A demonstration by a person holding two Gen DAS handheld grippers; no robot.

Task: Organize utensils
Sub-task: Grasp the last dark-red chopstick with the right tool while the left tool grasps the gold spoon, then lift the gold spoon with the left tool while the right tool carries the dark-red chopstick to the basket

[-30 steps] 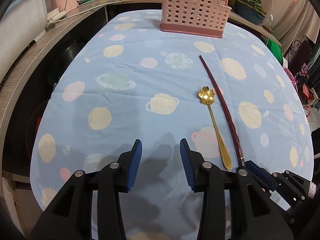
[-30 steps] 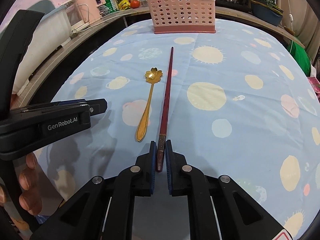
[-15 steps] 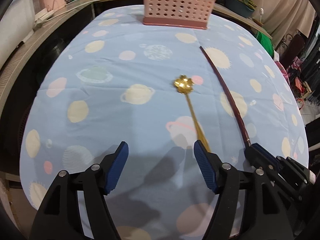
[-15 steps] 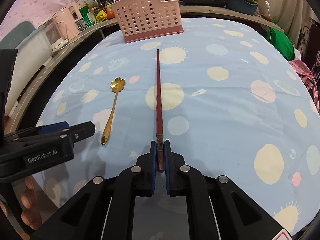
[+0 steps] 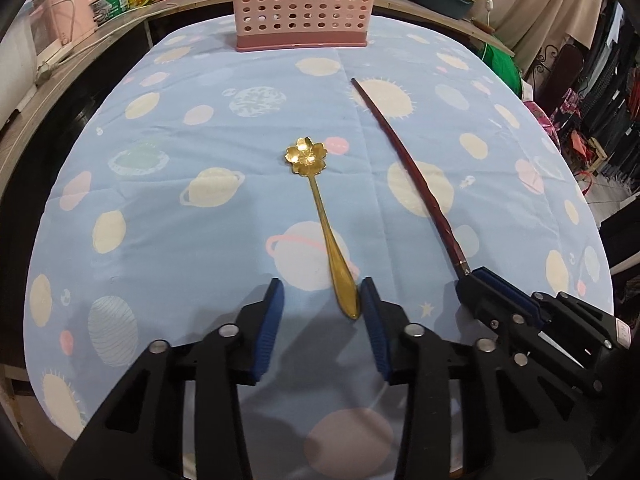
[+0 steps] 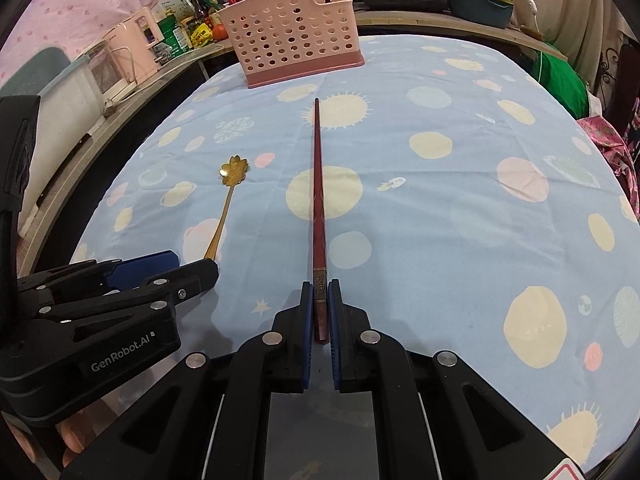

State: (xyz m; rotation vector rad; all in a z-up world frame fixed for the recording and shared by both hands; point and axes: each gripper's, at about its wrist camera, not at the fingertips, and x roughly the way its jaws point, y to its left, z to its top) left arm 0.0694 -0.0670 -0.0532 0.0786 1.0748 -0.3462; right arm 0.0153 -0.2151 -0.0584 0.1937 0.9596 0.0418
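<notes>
We read one clear marking: "GenRobot.AI" in pale letters on the black side of the left tool (image 6: 160, 276), at the lower left of the right wrist view. The packets and bottles (image 6: 192, 20) on the worktop at the upper left of that frame carry printing, but we cannot make out any words. In the left wrist view we read nothing.

Gold spoon (image 5: 320, 216): polished metal. Chopstick (image 6: 318, 196): glossy dark-red lacquer. Basket (image 5: 304, 4): matt pink perforated plastic. Tablecloth (image 5: 200, 264): smooth printed cloth.
</notes>
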